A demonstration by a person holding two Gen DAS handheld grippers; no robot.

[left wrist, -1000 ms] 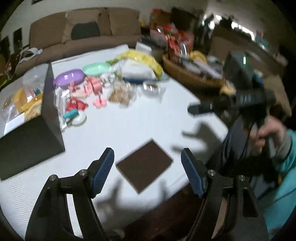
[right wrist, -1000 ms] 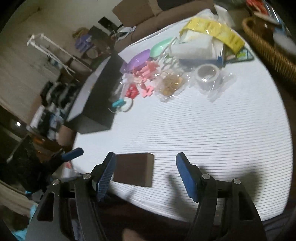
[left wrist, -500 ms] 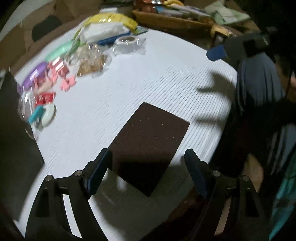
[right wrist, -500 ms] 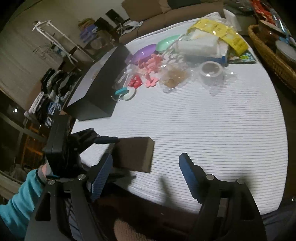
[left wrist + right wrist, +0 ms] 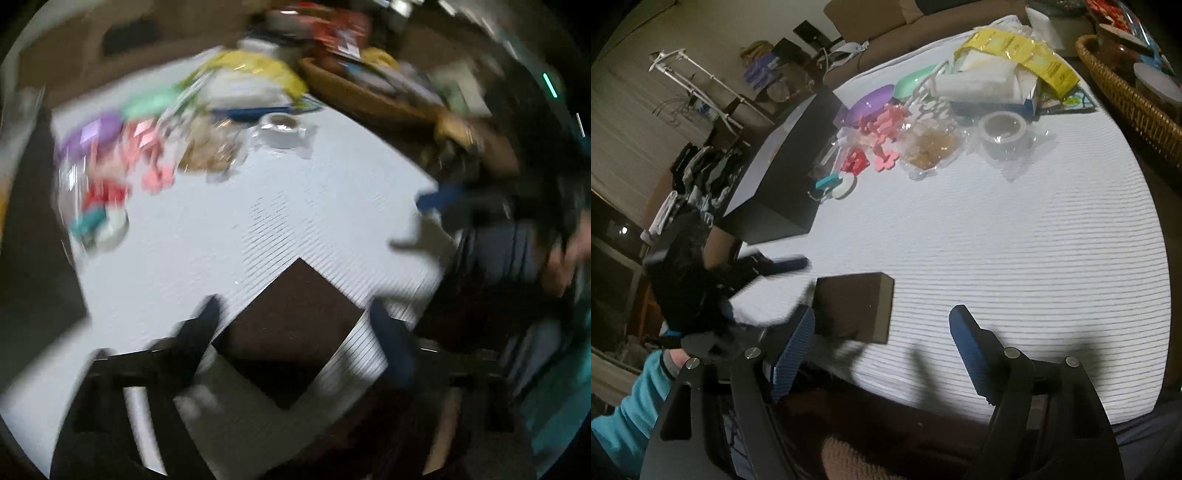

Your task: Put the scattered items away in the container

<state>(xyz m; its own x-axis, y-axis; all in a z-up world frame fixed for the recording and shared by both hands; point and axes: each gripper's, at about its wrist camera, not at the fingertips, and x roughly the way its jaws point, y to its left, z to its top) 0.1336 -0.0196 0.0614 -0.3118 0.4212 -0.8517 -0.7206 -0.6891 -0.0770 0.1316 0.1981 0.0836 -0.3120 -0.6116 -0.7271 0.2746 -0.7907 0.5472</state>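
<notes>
A dark brown flat block (image 5: 291, 325) lies near the front edge of the white table; it also shows in the right wrist view (image 5: 855, 308). My left gripper (image 5: 299, 336) is open, its jaws on either side of the block. The left gripper also shows in the right wrist view (image 5: 775, 266), to the left of the block. My right gripper (image 5: 882, 339) is open and empty above the front edge. The black box (image 5: 786, 177) stands at the left, with pink clips (image 5: 882, 125), a tape roll (image 5: 1003, 127) and bagged items beside it.
A wicker basket (image 5: 1126, 92) full of things sits off the table's far right. A yellow packet and white packages (image 5: 997, 70) lie at the back. A sofa (image 5: 886, 22) stands behind the table. The left wrist view is blurred.
The left gripper has swung and drawn in over the brown block, blurring its view. The right gripper has held its place, still open.
</notes>
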